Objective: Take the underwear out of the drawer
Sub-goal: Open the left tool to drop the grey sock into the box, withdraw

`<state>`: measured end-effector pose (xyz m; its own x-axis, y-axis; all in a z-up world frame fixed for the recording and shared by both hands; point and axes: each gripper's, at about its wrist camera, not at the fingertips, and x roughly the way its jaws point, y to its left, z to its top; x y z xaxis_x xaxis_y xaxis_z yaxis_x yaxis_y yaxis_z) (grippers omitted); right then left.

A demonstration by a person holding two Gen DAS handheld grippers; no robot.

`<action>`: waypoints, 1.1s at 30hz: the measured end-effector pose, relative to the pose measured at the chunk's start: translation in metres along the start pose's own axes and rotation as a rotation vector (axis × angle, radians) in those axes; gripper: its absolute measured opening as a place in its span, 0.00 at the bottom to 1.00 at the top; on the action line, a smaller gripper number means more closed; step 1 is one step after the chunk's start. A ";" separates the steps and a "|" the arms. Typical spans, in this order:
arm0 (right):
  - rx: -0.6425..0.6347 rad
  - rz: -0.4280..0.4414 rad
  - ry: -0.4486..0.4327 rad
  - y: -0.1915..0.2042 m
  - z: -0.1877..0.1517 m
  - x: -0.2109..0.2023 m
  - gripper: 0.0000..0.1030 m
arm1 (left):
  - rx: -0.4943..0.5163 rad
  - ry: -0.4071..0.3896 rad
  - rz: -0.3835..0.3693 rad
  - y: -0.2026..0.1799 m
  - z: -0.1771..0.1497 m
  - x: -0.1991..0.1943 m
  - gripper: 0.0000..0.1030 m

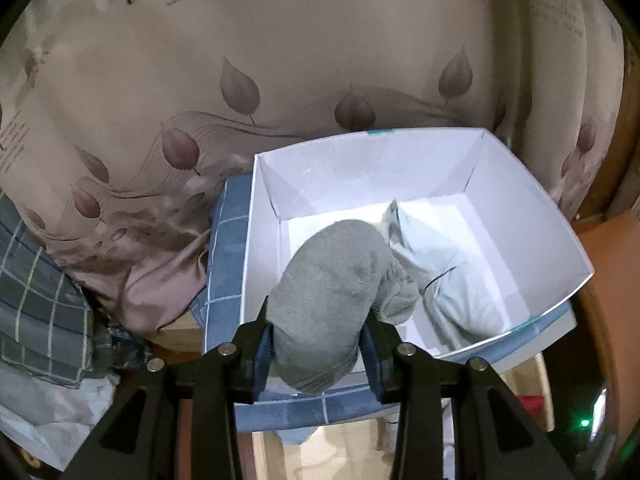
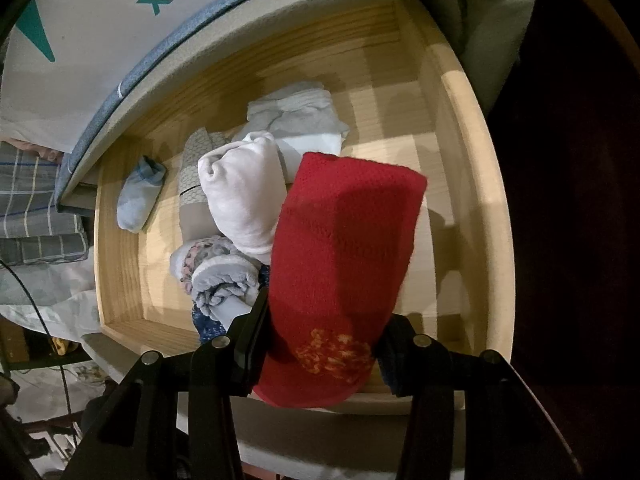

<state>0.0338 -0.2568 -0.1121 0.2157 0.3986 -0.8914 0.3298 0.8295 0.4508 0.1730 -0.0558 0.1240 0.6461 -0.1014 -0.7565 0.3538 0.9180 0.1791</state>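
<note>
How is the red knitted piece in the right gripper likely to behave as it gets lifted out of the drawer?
Probably soft and floppy: the red knit piece bulges between the right gripper's fingers. Likely light, since it stays up with one pinch. Its coarse knit should resist slipping, though loose folds may sag over the wooden drawer.

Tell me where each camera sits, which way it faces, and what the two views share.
Left wrist: on the left gripper, looking down into the white box; its jaws clamp a grey sock.
Right wrist: on the right gripper, looking down into the wooden drawer; its jaws clamp a red sock.
Shared: the white box, seen from outside.
</note>
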 end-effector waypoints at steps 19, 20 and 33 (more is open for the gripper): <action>-0.002 0.000 0.000 0.001 0.000 0.001 0.43 | -0.019 0.056 0.013 -0.006 -0.005 0.028 0.48; -0.001 0.000 -0.001 0.001 0.000 0.001 0.43 | -0.019 0.060 0.016 -0.007 -0.004 0.028 0.50; -0.007 -0.005 0.001 0.002 0.000 0.002 0.43 | -0.034 0.057 -0.009 -0.004 -0.002 0.004 0.54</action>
<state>0.0344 -0.2543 -0.1126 0.2132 0.3947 -0.8937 0.3248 0.8341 0.4458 0.1725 -0.0593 0.1190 0.6030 -0.0884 -0.7928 0.3355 0.9298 0.1516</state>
